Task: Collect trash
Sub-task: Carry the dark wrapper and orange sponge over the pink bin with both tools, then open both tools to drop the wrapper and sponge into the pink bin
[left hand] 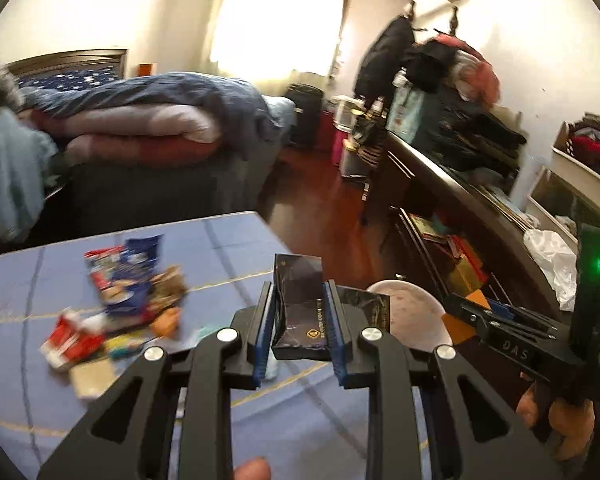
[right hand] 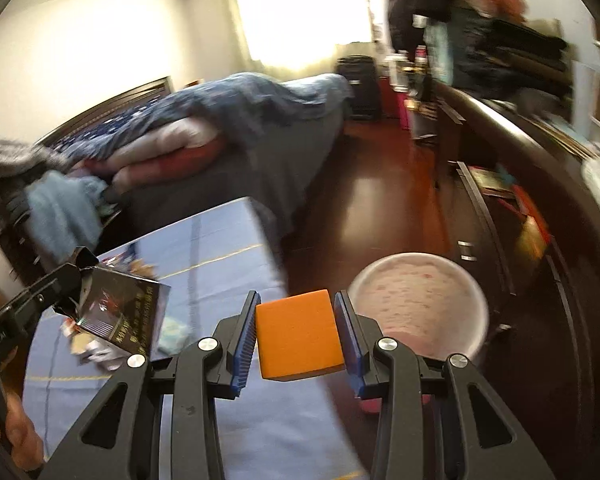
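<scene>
1. Left claw (left hand: 298, 322): clamped on a crumpled dark, glossy cardboard carton with gold print (left hand: 300, 308). Carton stands roughly upright between the blue pads, its long axis running away from the camera, a torn flap spilling out to the right side.
2. Right claw (right hand: 296, 334): gripping a small orange rectangular box (right hand: 298, 334), flat faces pressed by both pads, held clear above the table edge.
3. Target, in my judgement: the round pale-pink plastic bin with white rim (right hand: 420, 304), standing on the dark wooden floor just off the table's right-hand corner. It looks empty, though the view is blurred.
4. Key relation: from the right wrist view the bin lies ahead and just to the right of the orange box, lower than the claw. From the left wrist view it sits further right, beyond the carton's flap. The right hand is the nearer one.
5. Likely order: orange box goes in first; dark carton must travel further rightward, across the table edge, to reach the rim.
6. Left behind on the blue checked tablecloth (left hand: 228, 248): a heap of snack wrappers and red-and-white packets (left hand: 116, 304), well left of both claws. Plenty still to collect.
7. Risk: carton's loose flap may catch the rim.
</scene>
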Motion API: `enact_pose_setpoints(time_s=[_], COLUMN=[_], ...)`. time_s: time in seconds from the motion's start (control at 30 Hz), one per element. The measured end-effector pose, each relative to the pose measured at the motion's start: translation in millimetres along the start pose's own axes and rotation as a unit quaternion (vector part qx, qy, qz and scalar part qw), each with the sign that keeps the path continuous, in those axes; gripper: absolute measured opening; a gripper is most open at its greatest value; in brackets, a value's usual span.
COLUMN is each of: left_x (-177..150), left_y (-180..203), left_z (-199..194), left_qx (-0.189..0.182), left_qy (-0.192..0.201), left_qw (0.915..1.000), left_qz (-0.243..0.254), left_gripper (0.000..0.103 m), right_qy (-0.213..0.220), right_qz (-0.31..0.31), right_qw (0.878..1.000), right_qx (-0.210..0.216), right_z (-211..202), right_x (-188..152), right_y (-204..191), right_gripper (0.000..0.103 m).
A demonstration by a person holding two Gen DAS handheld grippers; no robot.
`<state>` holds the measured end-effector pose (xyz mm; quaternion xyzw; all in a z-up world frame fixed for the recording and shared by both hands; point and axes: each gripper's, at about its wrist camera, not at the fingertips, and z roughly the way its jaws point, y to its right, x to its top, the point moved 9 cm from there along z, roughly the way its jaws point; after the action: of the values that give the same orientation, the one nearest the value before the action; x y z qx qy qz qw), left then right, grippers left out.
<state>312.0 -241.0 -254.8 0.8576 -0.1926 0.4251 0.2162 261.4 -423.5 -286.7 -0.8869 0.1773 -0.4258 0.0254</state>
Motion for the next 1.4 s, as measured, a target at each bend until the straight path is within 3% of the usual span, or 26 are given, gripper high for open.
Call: enact_pose_setpoints(time_s=[0.2,0.37,0.6,0.83,0.9,0.97,1.03,1.2,1.4], left_x=[14,19,14,-5,-5,-4,-2,7,11], left_y=[55,98,136,150,153,156,158,149,112], left_z=[58,105,172,222,229,231,234,219,178], left_qx=[-0.041,-0.065,-0.081,-0.08,-0.086,-0.09,-0.095,-0.101,-0.068], left_qy=[-0.019,-0.032,-0.065,-0.098,-0.101,-0.098,-0.098,-0.086,-0.074], left_qw=[0.9985,0.9959,0.9924,0.9897,0.9891,0.9891,0.9887,0.9899,0.9944], left_qz=[0.031,0.055,0.066,0.067,0.065,0.064,0.061,0.049,0.032], left_gripper=[0.025,0.025,0.026,0.027,0.029,0.042,0.045,0.058,0.068], right_qy=[0.003,-0.003,-0.016,-0.037,-0.038,-0.036,-0.037,-0.035,-0.039], right_qz=[0.042,0.064,0.072,0.076,0.074,0.07,0.067,0.067,0.077], right_qw=[0.998,0.996,0.995,0.993,0.993,0.994,0.994,0.994,0.994], right_qx=[-0.052,-0.065,-0.072,-0.081,-0.081,-0.081,-0.082,-0.08,-0.075], right_z=[7,26,60,89,93,97,100,96,77], right_x=[3,5,0,-10,-11,-10,-8,-7,-8], right_y=[72,110,137,162,164,165,164,162,145], right_gripper=[0.039,0.039,0.039,0.04,0.04,0.04,0.04,0.044,0.055])
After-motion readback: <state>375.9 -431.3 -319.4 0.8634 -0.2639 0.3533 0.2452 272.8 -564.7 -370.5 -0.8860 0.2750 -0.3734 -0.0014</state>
